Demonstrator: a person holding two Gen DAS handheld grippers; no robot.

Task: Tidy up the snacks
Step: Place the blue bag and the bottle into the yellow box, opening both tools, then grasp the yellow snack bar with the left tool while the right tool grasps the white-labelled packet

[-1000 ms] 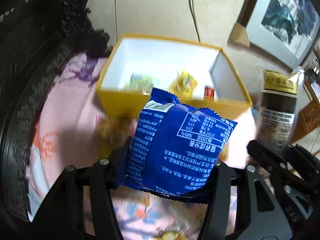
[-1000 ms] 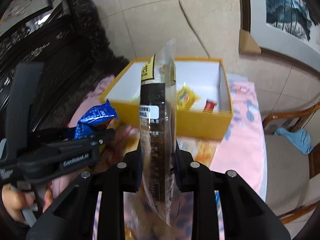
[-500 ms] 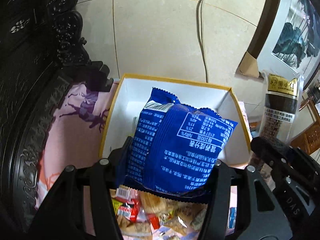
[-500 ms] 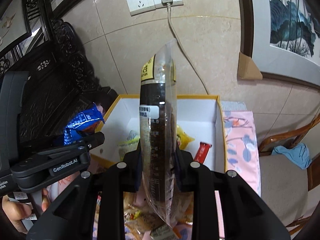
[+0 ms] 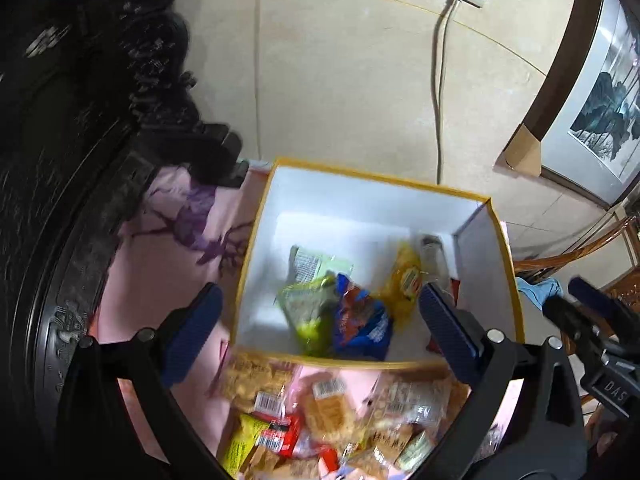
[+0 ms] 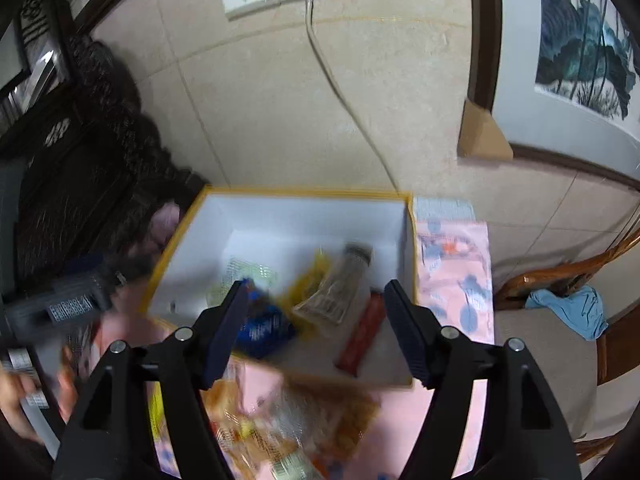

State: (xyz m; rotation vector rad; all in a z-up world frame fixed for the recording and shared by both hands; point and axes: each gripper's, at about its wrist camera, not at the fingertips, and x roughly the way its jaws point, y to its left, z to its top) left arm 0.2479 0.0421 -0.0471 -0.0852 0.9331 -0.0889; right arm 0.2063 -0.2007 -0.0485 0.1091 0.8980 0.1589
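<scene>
1. The blue packet [image 5: 362, 326] is lying inside the yellow box [image 5: 508, 272], near its front wall, beside a green packet [image 5: 310, 312]; I am treating that drop as done.
2. The tall clear pouch [image 6: 340, 288] is lying tilted in the right part of the same box, between a yellow packet [image 6: 310, 282] and a red bar [image 6: 362, 334]. It is blurred, so I cannot tell whether it is settled yet.
3. My left gripper [image 5: 316, 332] has just been opening; its pads are spread wide with nothing between them, hovering over the front edge of the box.
4. My right gripper [image 6: 316, 332] has just been opening too; its pads are apart and empty, the pouch lying beyond them.
5. I am keeping both sets of pads spread, so neither catches a wrapper on the way out, I judge.
6. The loose snacks [image 5: 320, 412] are lying piled on the pink cloth [image 5: 172, 240] just in front of the box; I am judging these as next.
7. I am planning one packet per gripper, pinched by its flat sides, since the crinkly wrappers look slippery.
8. The two grippers are close together, so I am minding the gap between them.
</scene>
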